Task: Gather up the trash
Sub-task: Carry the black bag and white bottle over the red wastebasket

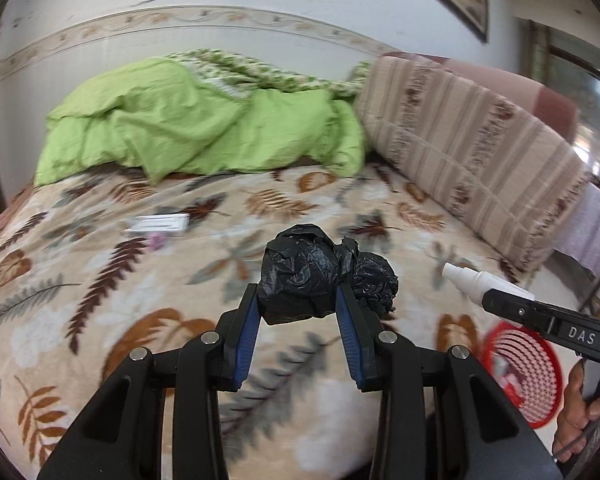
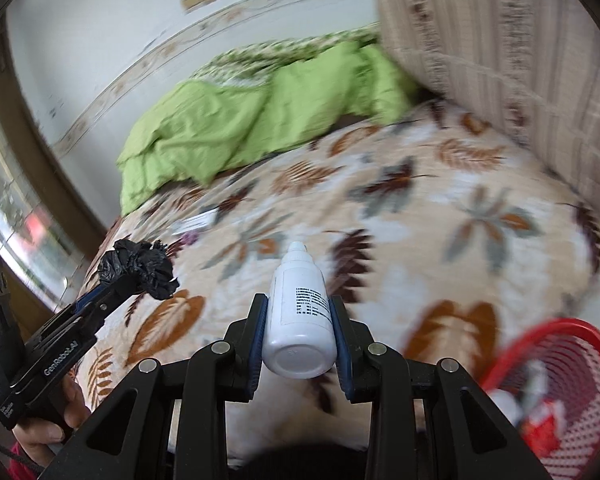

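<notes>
Black crumpled bag sits clamped in the left gripper above the leaf-patterned blanket. Rightward, the right gripper pinches a white bottle; a red basket holding scraps sits lower right.

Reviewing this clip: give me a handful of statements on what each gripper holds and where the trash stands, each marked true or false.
1. The left gripper is shut on a crumpled black plastic bag. True.
2. The right gripper is open and holds nothing. False: it is shut on a white plastic bottle.
3. The white plastic bottle's cap points away from the camera. True.
4. The red mesh basket stands on the green pillow. False: it stands low beside the leaf-patterned bedspread.
5. A flat white packet lies on the bedspread. True.
</notes>
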Motion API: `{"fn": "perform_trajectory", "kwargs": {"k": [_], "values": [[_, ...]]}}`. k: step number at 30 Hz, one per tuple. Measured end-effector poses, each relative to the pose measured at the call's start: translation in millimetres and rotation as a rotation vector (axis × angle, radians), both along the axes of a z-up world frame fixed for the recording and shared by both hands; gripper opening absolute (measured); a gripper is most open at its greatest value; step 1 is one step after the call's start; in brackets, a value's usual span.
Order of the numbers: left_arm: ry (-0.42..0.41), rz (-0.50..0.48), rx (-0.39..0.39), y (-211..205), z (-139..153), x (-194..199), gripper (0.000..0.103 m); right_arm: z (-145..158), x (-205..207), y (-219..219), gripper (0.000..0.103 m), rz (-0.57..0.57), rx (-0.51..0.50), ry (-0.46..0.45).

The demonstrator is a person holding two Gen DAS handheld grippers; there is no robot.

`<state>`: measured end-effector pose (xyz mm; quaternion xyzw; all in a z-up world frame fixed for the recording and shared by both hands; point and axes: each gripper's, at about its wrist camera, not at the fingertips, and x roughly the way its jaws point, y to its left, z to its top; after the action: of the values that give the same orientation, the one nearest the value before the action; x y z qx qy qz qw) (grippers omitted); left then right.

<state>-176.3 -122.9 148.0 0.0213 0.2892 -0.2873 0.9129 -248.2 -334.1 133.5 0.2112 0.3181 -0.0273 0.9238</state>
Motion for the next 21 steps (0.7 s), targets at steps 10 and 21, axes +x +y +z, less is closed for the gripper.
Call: {"fn": "perform_trajectory", "kwargs": {"k": [10, 21], "values": [[0.044, -0.258, 0.003, -81, 14, -52, 0.037, 17, -104, -83, 0.032, -0.23, -0.026, -0.001], [0.066, -0.418, 0.076, -147, 4, -89, 0.037, 0, -158, -131, 0.032, -0.353, 0.021, 0.034]]}}
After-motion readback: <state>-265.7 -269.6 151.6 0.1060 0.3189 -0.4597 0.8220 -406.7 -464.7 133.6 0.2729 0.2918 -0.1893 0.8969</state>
